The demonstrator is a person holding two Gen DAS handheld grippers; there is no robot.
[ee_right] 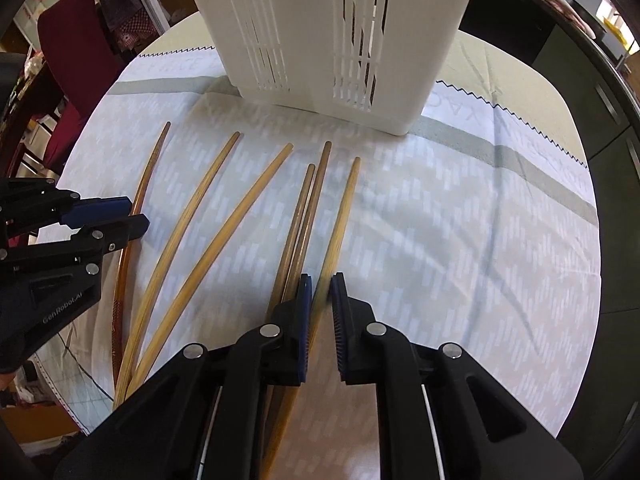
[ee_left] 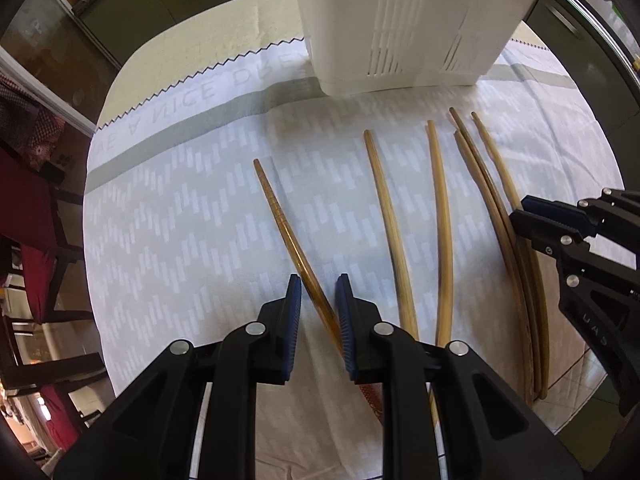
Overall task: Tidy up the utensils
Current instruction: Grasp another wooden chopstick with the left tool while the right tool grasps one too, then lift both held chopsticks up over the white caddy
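Chopsticks: six lay spread on the cloth (ee_left: pixel 180 216) over the counter, before the white holder (ee_right: pixel 320 40).
Left tool (ee_left: pixel 318 292): jaws parted, straddling the dark chopstick (ee_left: pixel 288 236), not clamped.
Right tool (ee_right: pixel 319 292): jaws parted around the rightmost chopstick (ee_right: pixel 344 208).

Six wooden chopsticks (ee_right: pixel 224 232) lie fanned flat on your patterned cloth, tips toward the upright white slotted utensil holder (ee_right: pixel 332 40).
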